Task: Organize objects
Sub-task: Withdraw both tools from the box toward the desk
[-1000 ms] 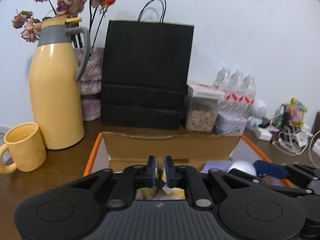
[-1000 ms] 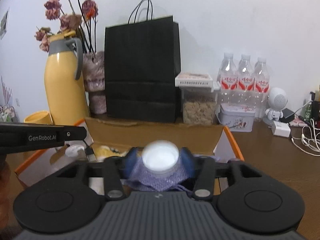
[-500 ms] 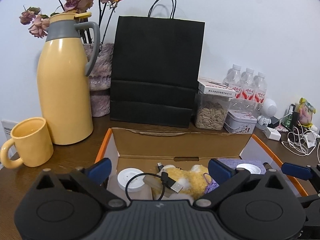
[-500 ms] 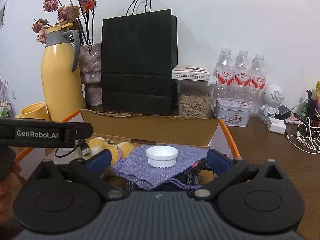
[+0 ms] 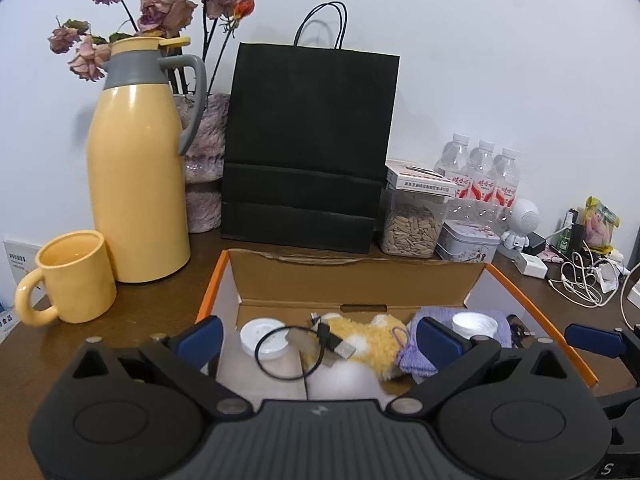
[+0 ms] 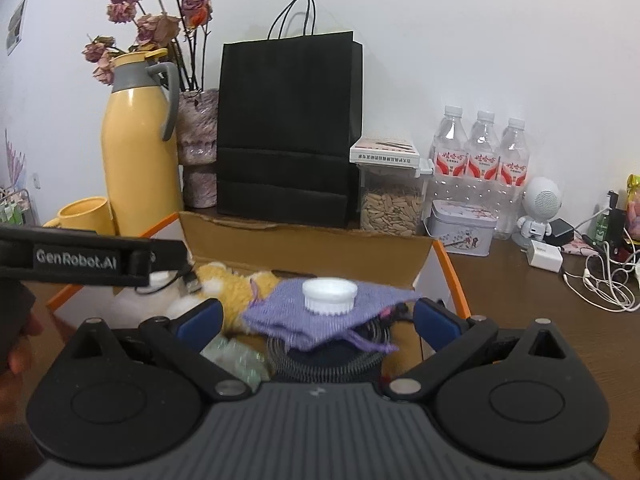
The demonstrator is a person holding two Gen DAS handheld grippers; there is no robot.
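An open cardboard box (image 5: pixel 360 280) with orange edges holds a white round disc (image 5: pixel 262 336), a black USB cable (image 5: pixel 340 346), a yellow plush toy (image 5: pixel 372 340) and a purple knitted pouch (image 6: pixel 280 316). A white ribbed cap (image 6: pixel 329 294) rests on the pouch. My left gripper (image 5: pixel 320 338) stands open over the box's near left side with nothing between its fingers. My right gripper (image 6: pixel 318 320) is open too, and its pads stand apart on either side of the pouch. A dark coiled thing lies under the pouch, mostly hidden.
Behind the box stand a yellow thermos (image 5: pixel 136 184), a yellow mug (image 5: pixel 72 276), a black paper bag (image 5: pixel 308 148), a jar of seeds (image 5: pixel 412 228), a tin (image 5: pixel 468 246) and water bottles (image 6: pixel 484 148). White chargers and tangled cables (image 6: pixel 600 276) lie at the right.
Both grippers went from shut to wide open. The left let go of the cable, the right let go of the white cap, which now lies on the pouch. Both drew back from the box.
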